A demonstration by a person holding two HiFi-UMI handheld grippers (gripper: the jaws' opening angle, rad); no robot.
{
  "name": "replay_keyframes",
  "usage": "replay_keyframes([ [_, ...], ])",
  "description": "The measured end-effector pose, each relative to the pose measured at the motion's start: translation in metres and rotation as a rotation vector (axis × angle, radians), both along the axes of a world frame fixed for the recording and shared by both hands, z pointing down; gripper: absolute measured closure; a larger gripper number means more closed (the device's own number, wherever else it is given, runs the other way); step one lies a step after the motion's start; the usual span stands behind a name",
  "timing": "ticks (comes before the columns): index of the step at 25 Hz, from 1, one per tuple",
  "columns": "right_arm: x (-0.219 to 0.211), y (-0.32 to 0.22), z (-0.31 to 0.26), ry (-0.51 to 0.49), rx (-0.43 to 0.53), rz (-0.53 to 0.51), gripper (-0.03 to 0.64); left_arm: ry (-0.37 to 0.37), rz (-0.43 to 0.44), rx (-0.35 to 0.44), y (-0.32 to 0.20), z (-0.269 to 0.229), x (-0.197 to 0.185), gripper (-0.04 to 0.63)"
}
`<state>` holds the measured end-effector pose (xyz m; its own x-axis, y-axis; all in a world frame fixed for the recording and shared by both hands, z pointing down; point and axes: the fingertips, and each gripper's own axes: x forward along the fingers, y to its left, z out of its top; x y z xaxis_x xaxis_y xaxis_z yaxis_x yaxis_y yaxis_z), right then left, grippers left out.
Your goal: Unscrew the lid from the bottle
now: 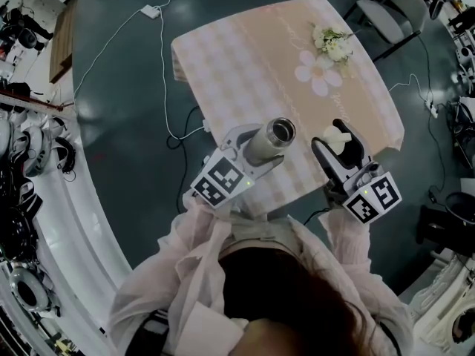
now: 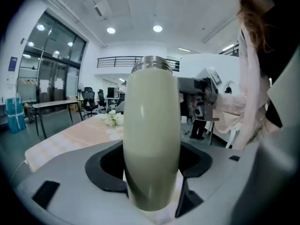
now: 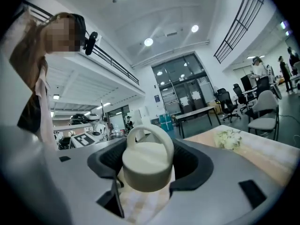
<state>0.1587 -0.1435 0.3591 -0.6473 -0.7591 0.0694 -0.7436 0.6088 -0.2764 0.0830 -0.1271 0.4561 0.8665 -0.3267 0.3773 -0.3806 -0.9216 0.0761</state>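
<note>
Held in left gripper (image 1: 249,148): open-mouthed bottle (image 1: 276,135). Held in right gripper (image 1: 334,151): cream lid (image 1: 338,135). Beneath: checked tablecloth (image 1: 237,58); white flowers (image 1: 332,43) at far corner.

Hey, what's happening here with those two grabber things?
A person holds a two-jaw gripper in each hand above a table with a checked cloth. The left gripper clamps a pale green bottle, whose steel mouth is open. The right gripper grips the cream lid with its loop handle, apart from the bottle. So the lid is already off.
</note>
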Motion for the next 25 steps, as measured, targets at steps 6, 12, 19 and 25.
replay_keyframes([
  [6,0.006,0.009,0.044,0.080,-0.098,0.040,0.313,-0.011,-0.019,0.027,-0.009,-0.001,0.006,0.282],
  [12,0.013,0.012,0.054,0.089,-0.113,0.077,0.313,0.001,-0.017,0.014,-0.006,0.000,0.014,0.282],
  [19,0.011,0.014,0.060,0.131,-0.122,0.072,0.313,0.011,-0.037,0.006,-0.004,0.001,0.014,0.282],
  [25,0.010,0.016,0.063,0.141,-0.130,0.066,0.313,0.004,-0.048,0.003,-0.004,0.004,0.011,0.282],
])
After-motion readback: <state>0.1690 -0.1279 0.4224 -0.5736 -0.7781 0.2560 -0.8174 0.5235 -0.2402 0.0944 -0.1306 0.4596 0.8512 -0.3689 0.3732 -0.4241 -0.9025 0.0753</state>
